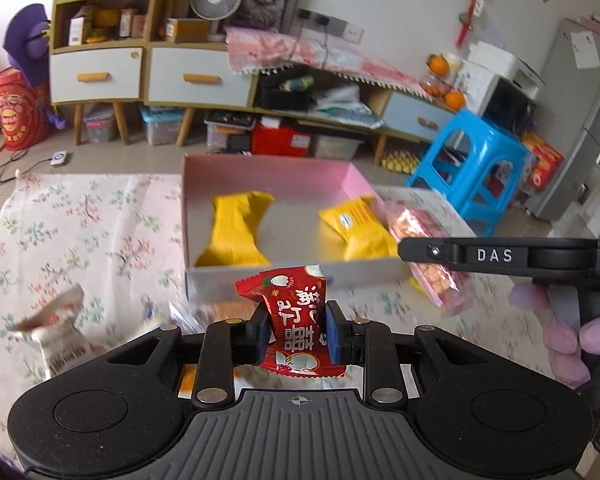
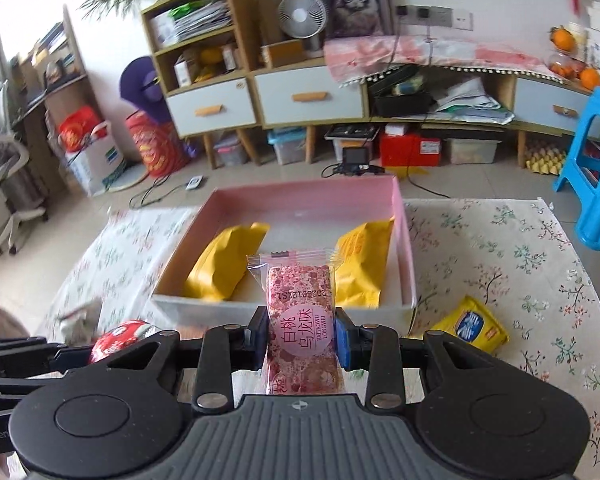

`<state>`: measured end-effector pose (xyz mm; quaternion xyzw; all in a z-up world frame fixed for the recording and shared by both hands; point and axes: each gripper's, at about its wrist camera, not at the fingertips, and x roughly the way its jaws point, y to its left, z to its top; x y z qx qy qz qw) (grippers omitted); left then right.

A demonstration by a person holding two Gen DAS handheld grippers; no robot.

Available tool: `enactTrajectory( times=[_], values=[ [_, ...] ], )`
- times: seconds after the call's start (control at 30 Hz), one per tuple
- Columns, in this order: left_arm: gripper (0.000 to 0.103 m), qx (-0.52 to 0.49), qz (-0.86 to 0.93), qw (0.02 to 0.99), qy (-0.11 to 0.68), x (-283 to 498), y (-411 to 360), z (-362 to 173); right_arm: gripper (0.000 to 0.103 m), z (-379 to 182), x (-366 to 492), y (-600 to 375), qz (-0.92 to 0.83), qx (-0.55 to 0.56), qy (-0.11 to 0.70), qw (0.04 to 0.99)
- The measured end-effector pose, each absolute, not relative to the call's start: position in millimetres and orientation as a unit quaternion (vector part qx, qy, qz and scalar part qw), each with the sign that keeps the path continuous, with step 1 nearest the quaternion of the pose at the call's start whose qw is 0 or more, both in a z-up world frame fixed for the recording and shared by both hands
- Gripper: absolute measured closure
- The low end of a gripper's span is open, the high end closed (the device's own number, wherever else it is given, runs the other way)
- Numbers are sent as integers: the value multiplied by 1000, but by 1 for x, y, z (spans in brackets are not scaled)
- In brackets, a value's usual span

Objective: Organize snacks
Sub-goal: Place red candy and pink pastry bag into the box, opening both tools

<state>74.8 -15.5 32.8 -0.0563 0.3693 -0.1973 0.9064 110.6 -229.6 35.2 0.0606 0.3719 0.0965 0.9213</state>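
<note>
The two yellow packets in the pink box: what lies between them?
Nothing. In both wrist views the box floor is bare between the left yellow packet and the right yellow packet; the right view shows the gap best.

A blue stool (image 1: 472,164) stands near the drawer cabinet (image 2: 260,96) and fan (image 2: 302,14).

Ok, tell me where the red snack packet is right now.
The red snack packet is clamped in the left gripper, held above the floral tablecloth just short of the near wall of the pink box; in the right wrist view it shows at lower left.
</note>
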Motion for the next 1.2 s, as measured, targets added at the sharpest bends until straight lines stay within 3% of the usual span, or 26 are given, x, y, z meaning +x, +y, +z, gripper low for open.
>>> enactTrajectory(
  times=[0.7, 1.07, 1.13, 1.17, 1.2],
  values=[
    [78, -61, -188, 925, 323, 152, -45, 12, 81, 11, 172, -250, 56, 222, 360, 904],
    [77, -56, -173, 924, 337, 163, -42, -6, 79, 10, 174, -242, 64, 205, 356, 910],
    [74, -55, -173, 925, 334, 162, -43, -6, 78, 10, 173, -241, 65, 200, 356, 911],
    [65, -51, -173, 925, 334, 162, -43, -5, 77, 11, 172, -240, 64, 198, 355, 911],
    [48, -47, -170, 926, 334, 162, -44, -4, 75, 12, 171, -240, 63, 195, 354, 912]
  ],
)
